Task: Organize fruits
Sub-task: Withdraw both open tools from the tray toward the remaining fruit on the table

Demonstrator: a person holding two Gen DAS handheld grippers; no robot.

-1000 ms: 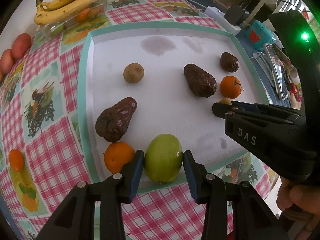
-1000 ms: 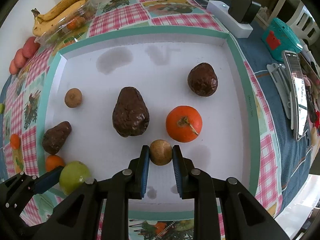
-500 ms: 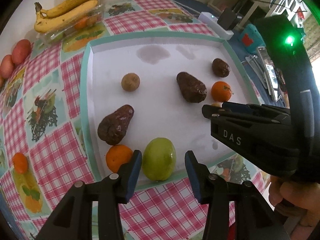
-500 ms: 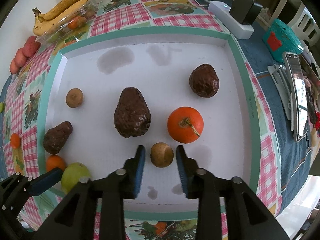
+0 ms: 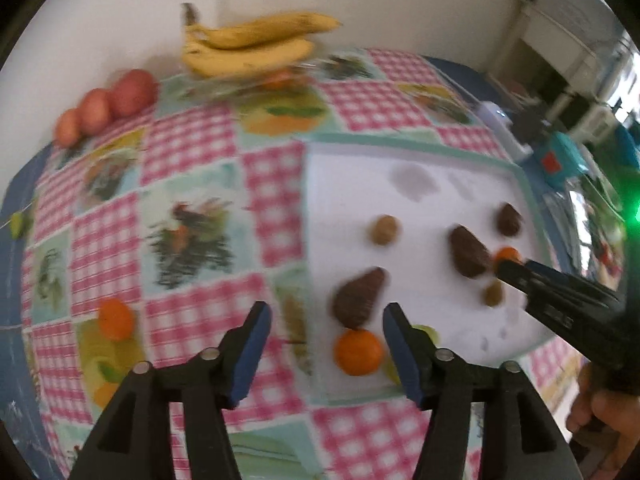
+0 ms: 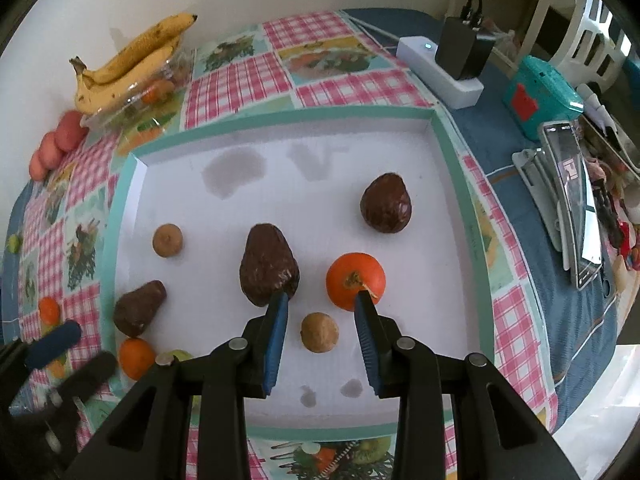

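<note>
A white tray (image 6: 460,200) with a teal rim holds three dark avocados (image 6: 268,270), two small brown fruits (image 6: 319,333), two oranges (image 6: 355,281) and a green apple (image 6: 180,356), mostly hidden. My right gripper (image 6: 322,314) is open above the tray, its fingers either side of the near brown fruit, not touching it. My left gripper (image 5: 326,332) is open over the tray's left edge, above the tablecloth, with an orange (image 5: 357,351) and an avocado (image 5: 359,297) by its right finger. The left view is blurred.
Bananas (image 6: 128,66) on a clear box, red fruits (image 6: 56,144) and a loose orange (image 5: 116,319) lie on the checked tablecloth left of the tray. A power strip (image 6: 440,70), a teal box (image 6: 544,98) and a phone (image 6: 572,200) lie to the right.
Both grippers have opened and let go: the right released the brown fruit, the left the green apple. The left gripper has pulled back and swung left; the right has lifted back slightly.
</note>
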